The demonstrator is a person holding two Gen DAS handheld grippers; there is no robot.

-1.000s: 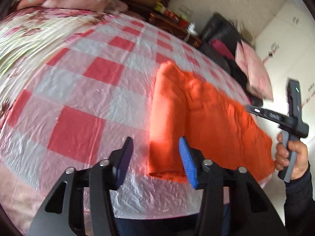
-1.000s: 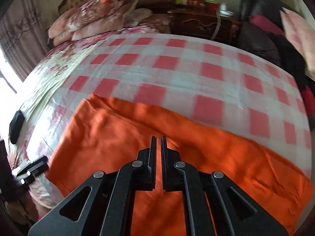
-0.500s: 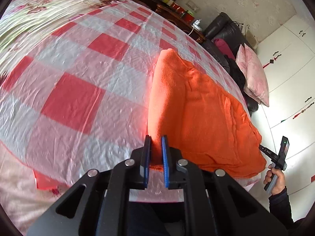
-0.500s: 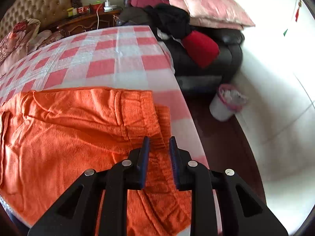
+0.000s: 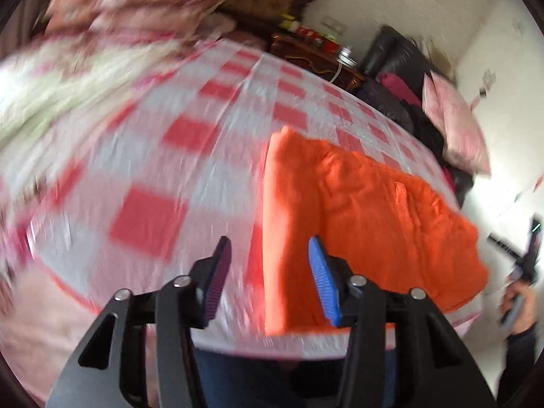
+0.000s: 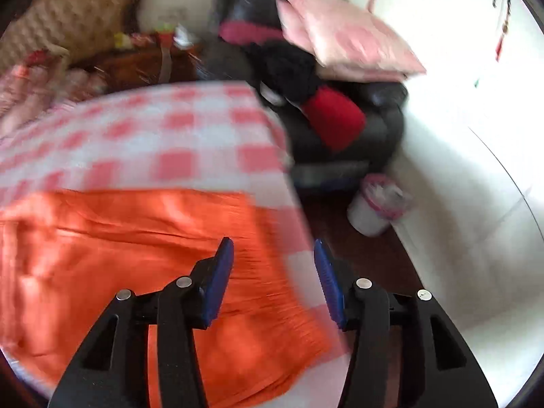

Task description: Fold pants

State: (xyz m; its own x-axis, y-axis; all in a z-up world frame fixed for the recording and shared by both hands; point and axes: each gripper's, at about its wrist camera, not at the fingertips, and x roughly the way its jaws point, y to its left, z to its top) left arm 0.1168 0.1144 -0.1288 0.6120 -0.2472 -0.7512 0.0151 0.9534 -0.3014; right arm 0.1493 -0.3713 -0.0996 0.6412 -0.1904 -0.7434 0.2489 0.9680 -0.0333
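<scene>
The orange pants (image 5: 367, 217) lie flat along the bed's (image 5: 190, 156) near edge, ready for folding. The left gripper (image 5: 268, 282) and right gripper (image 6: 273, 278) hover above opposite ends, jaws opening, gripping nothing.

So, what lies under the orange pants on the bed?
Under the orange fleece pants lies the red-and-white checked plastic sheet that covers the bed; it shows around their edges. The part of the sheet directly beneath them is covered, so anything there cannot be seen.
</scene>
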